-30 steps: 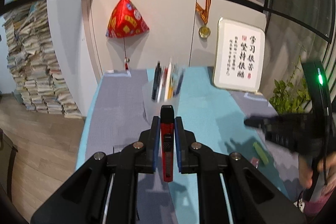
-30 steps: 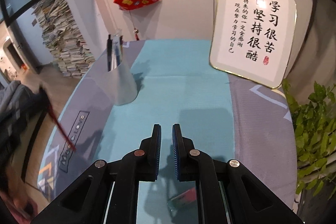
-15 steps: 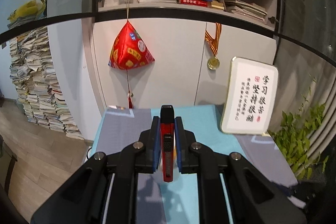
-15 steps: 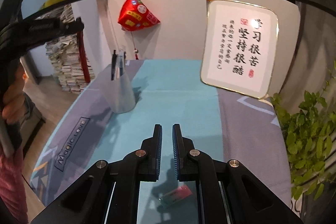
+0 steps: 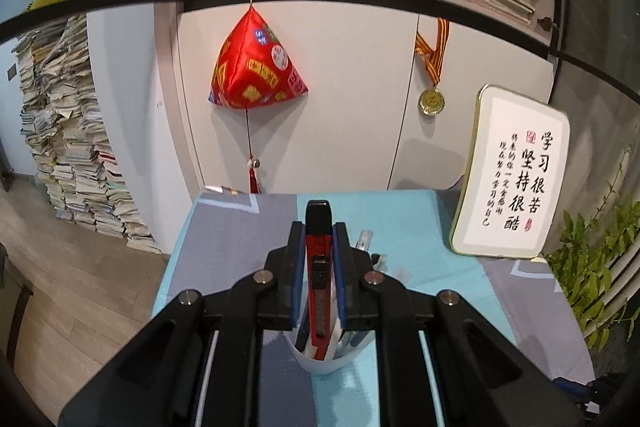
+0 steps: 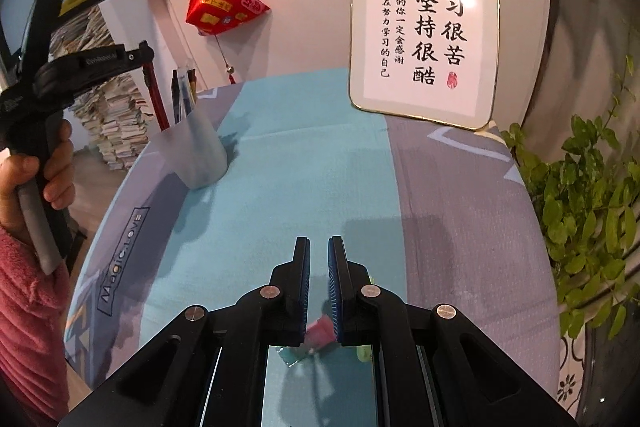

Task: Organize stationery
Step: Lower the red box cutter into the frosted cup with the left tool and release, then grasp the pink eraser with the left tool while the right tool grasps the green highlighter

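My left gripper [image 5: 318,227] is shut on a red utility knife [image 5: 319,267], which stands upright between the blue pads. The knife's lower end hangs inside the mouth of a translucent pen cup [image 5: 328,359] directly below. In the right wrist view the same cup [image 6: 200,151] stands at the table's left with several pens [image 6: 182,91] in it, and the knife [image 6: 156,99] dips into it from the left gripper [image 6: 146,53]. My right gripper [image 6: 319,247] is shut, with nothing between its fingers. It hovers over a pink eraser [image 6: 320,331] lying on the teal cloth.
A framed calligraphy plaque [image 6: 424,39] leans against the wall at the table's back right. A leafy plant [image 6: 580,187] crowds the right edge. A red hanging ornament [image 5: 256,67] and tall paper stacks [image 5: 68,131] are at the left. A small green item [image 6: 362,353] lies by the eraser.
The left gripper carried the knife forward over the table until the cup came under its fingers. The right gripper drifted slightly, and the eraser now lies between and under its fingers.
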A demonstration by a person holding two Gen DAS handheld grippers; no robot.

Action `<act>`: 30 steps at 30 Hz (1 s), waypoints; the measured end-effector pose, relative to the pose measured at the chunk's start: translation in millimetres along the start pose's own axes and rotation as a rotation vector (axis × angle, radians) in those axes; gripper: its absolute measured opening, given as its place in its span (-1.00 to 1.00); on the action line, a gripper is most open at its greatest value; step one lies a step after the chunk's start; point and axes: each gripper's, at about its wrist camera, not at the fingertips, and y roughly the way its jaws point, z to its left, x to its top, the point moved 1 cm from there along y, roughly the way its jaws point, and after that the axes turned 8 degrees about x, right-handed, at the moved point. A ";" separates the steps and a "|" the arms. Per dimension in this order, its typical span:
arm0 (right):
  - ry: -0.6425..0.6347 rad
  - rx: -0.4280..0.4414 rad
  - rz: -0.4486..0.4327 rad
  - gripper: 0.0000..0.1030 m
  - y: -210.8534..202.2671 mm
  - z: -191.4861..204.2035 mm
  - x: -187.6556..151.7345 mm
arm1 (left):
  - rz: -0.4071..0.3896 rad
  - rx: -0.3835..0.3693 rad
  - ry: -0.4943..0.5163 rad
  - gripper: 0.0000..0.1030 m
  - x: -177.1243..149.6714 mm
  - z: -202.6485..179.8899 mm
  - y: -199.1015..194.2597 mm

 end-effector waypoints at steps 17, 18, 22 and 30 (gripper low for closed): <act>0.001 -0.007 -0.002 -0.81 -0.6 -1.4 -4.6 | 0.073 0.013 0.022 -0.76 -18.4 -3.9 18.0; 0.003 -0.008 -0.002 -0.81 -0.6 -2.0 -4.8 | 0.072 0.014 0.025 -0.76 -18.7 -3.7 17.2; 0.019 -0.018 0.003 -0.81 0.3 -6.9 -4.6 | 0.072 0.009 0.025 -0.61 -19.9 -2.2 11.7; 0.072 -0.031 -0.005 -0.81 -3.9 -23.0 -4.0 | 0.013 -0.022 0.041 -0.11 -28.5 -7.2 -22.2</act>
